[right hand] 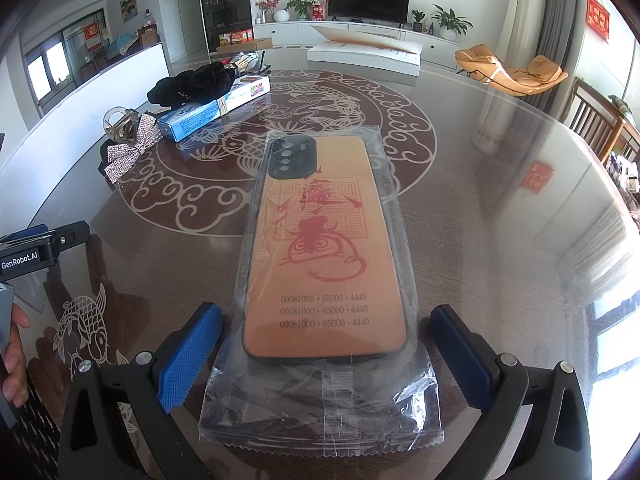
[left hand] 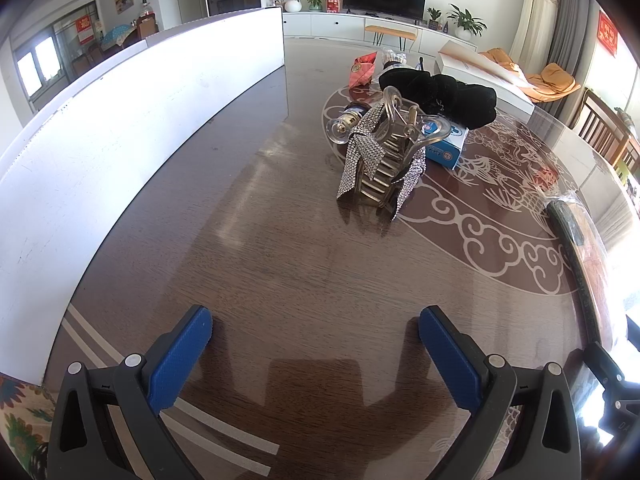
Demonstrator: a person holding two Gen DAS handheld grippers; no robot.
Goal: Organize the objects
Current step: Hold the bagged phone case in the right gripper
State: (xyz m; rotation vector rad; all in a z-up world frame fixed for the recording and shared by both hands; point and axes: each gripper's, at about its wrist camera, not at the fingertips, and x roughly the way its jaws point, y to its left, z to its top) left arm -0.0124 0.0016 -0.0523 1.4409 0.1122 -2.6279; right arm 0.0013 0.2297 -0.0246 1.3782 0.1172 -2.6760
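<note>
An orange phone case (right hand: 324, 256) with a red print, sealed in a clear plastic bag, lies flat on the glass table between the wide-open fingers of my right gripper (right hand: 326, 320); neither pad touches it. My left gripper (left hand: 316, 320) is open and empty above the bare wood-tone tabletop. Ahead of it stands a clear hair claw clip with a rhinestone bow (left hand: 384, 156), also seen at the left in the right wrist view (right hand: 128, 136). Behind it lie a blue box (left hand: 448, 146) and black velvet scrunchies (left hand: 444, 94); both also show in the right wrist view, the box (right hand: 208, 114) and the scrunchies (right hand: 192, 82).
A tall white board (left hand: 120, 140) lines the table's left side. A red packet (left hand: 362, 68) and a white flat box (left hand: 488, 74) lie at the far end; the white box also shows in the right wrist view (right hand: 364, 54). Wooden chairs (right hand: 600, 124) stand at the right. The left tool's body (right hand: 36, 252) is at the right view's left edge.
</note>
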